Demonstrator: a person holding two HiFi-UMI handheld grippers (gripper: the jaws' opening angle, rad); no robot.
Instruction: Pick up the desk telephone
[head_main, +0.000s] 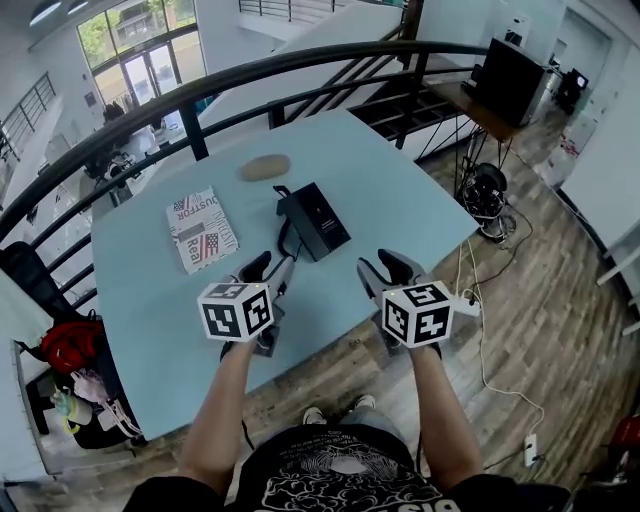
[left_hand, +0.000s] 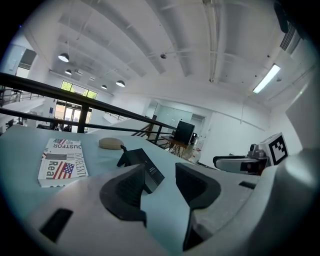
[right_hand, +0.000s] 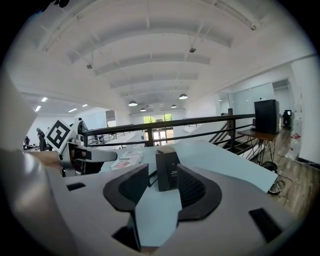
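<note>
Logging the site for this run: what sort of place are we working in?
Probably an upper landing or mezzanine in an office-like building: a black railing edges the light blue table, a staircase drops away behind it, and tall windows show across an open space below.

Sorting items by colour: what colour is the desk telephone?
The desk telephone is black; head view shows it best.

We see a black box-shaped desk telephone (head_main: 318, 222) lying flat near the middle of the pale blue rectangular table (head_main: 150, 300), untouched and turned askew to the table's edges. A thin black cord (head_main: 284, 240) curls from its left side. Its handset, possibly in place, is hard to discern.
</note>
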